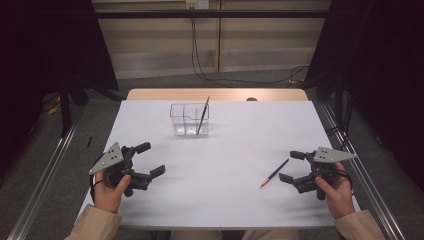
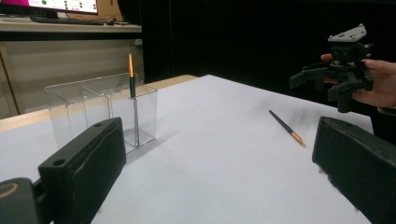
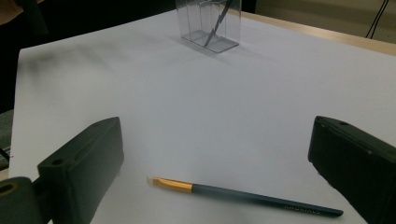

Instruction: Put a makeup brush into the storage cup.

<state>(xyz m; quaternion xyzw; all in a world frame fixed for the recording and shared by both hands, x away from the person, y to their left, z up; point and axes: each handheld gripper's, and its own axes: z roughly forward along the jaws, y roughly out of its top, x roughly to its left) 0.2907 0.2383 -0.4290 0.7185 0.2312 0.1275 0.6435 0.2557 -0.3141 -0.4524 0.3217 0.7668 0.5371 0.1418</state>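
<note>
White tabletop [image 1: 220, 165]: both the left claw [image 1: 151, 161] and right claw [image 1: 292, 166] gape wide, empty; a brush [image 1: 274, 173] lies just beside the right.

Clear glossy plastic holder [image 1: 189, 119], matt table [image 1: 225, 165]

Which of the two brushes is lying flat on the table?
The brush in front of the right gripper, between its open jaws in that gripper's view. The other brush stands leaning in the clear box at the far side of the table.
</note>
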